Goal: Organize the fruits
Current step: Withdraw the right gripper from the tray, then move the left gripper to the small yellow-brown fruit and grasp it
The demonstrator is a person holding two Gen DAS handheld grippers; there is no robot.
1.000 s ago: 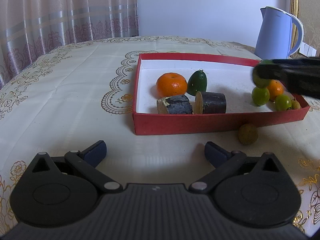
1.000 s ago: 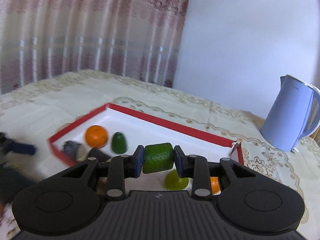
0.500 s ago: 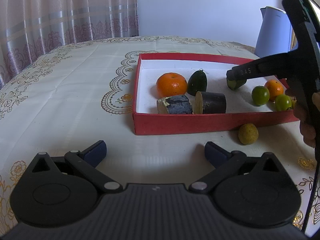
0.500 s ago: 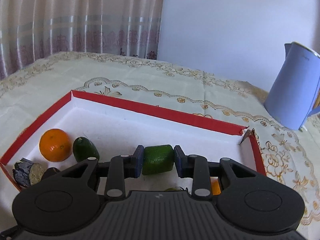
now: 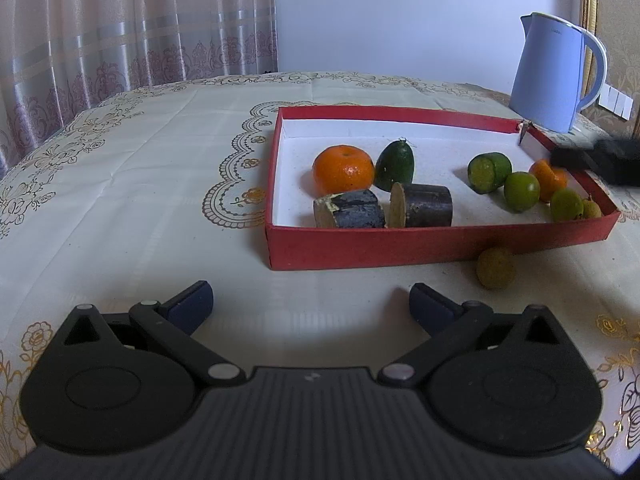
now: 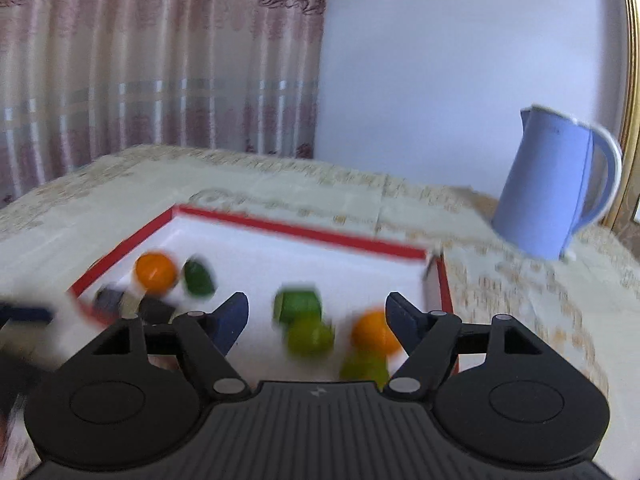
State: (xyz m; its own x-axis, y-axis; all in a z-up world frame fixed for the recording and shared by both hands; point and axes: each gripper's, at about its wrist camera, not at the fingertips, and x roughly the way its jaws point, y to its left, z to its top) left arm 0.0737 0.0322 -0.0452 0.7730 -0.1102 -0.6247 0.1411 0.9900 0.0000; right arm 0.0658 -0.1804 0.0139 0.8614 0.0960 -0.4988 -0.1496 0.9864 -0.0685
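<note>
A red box (image 5: pixel 420 246) with a white floor holds an orange (image 5: pixel 343 169), a dark green fruit (image 5: pixel 396 165), two dark cane pieces (image 5: pixel 384 210), a cut green piece (image 5: pixel 489 172), green limes (image 5: pixel 521 191), a small orange (image 5: pixel 549 174) and a small tan fruit. One tan fruit (image 5: pixel 495 268) lies on the cloth outside the box's front wall. My left gripper (image 5: pixel 310 306) is open and empty, near the front of the box. My right gripper (image 6: pixel 316 316) is open and empty above the box (image 6: pixel 304 232), over the cut green piece (image 6: pixel 298 304); that view is blurred.
A blue kettle (image 5: pixel 554 76) stands behind the box's right corner; it also shows in the right wrist view (image 6: pixel 554 184). A cream embroidered tablecloth (image 5: pixel 140 184) covers the table. Curtains hang at the back left.
My right gripper opened and let go of the cut green piece, which now lies in the box. The gripper has pulled back to the right.
</note>
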